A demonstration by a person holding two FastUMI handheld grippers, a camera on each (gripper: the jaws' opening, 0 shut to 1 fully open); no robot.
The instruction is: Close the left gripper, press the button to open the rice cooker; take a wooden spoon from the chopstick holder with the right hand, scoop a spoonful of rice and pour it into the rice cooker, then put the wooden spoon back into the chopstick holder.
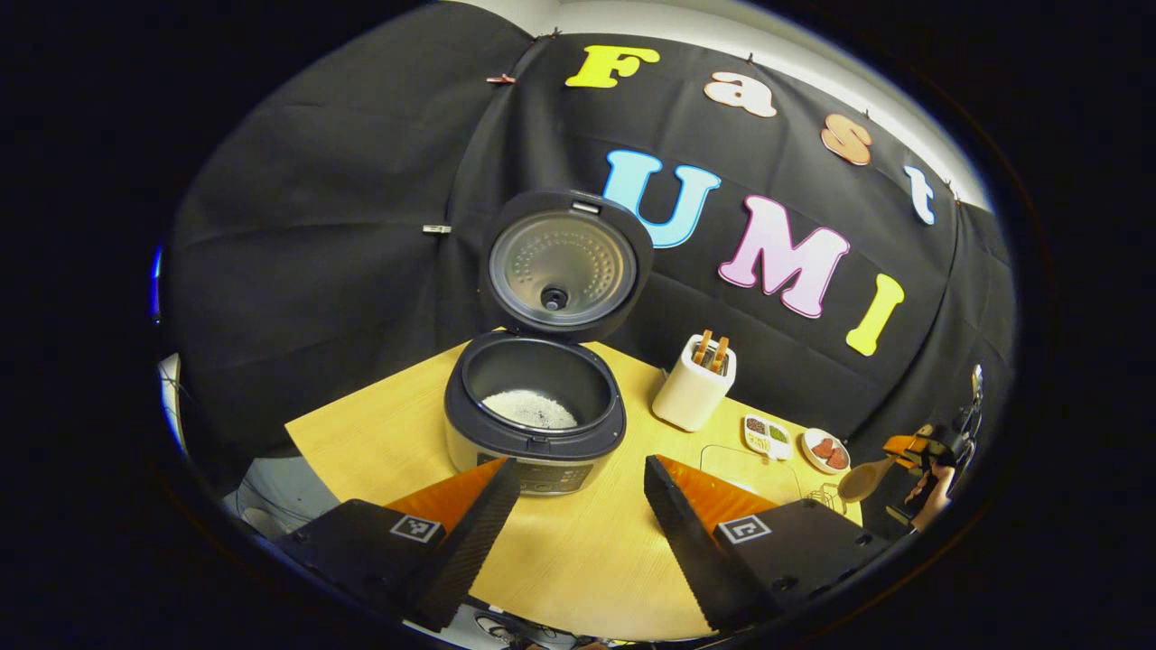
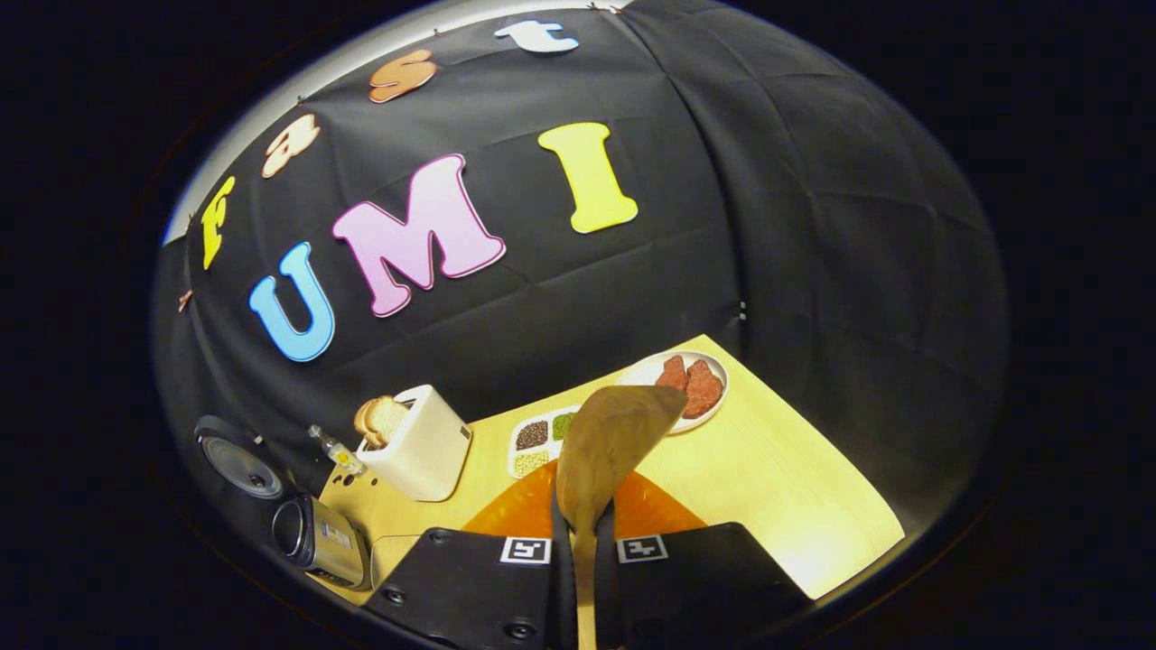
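The table (image 1: 578,560) carried everything, a pale wooden top against the black cloth wall. On it the rice cooker (image 1: 535,424) stood with its lid (image 1: 564,264) raised upright, and white rice (image 1: 529,411) lay in the bottom of the pot. To the cooker's right stood the chopstick holder (image 1: 694,388), a white box with wooden handles sticking up from it. Farther right sat a small divided dish (image 1: 768,435) of grains and a plate (image 1: 825,450) with red pieces.

The left gripper (image 1: 578,506) hovered in front of the cooker, its jaws spread wide apart and holding nothing.

The right gripper (image 2: 582,560) had its jaws pressed together on the handle of the wooden spoon (image 2: 610,442), whose bowl pointed forward above the table, toward the divided dish and the plate.
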